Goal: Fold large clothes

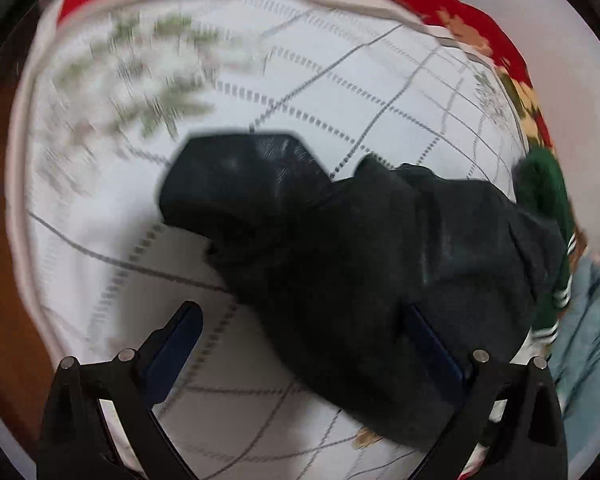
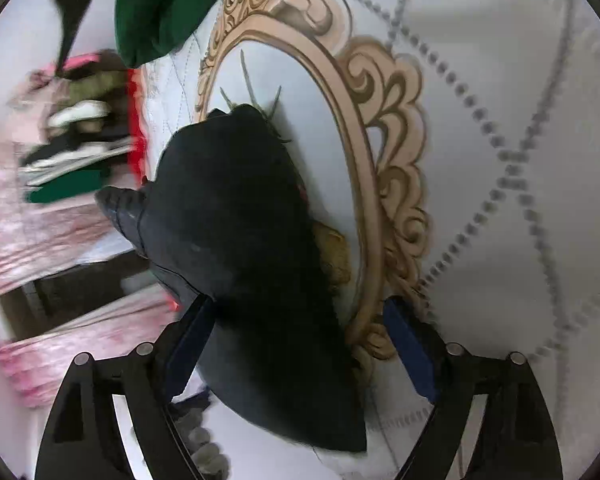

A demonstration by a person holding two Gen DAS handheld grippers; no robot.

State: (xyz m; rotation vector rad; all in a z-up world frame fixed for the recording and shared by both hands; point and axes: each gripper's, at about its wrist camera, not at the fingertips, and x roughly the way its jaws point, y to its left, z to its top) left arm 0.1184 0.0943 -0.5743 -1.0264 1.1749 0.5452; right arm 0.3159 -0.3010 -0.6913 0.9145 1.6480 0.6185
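— Where does the dark garment (image 1: 380,264) lie?
— Centre to lower right of the left wrist view, bunched on the white quilted bedspread (image 1: 100,200).
— Claw states?
— Left claw (image 1: 300,344) released; right claw (image 2: 296,344) released — garment (image 2: 252,248) between its fingers, ungripped.

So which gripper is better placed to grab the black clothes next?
Probably the right gripper. Its open fingers sit on both sides of the dark garment. On the open left gripper, only one finger lies against the cloth.
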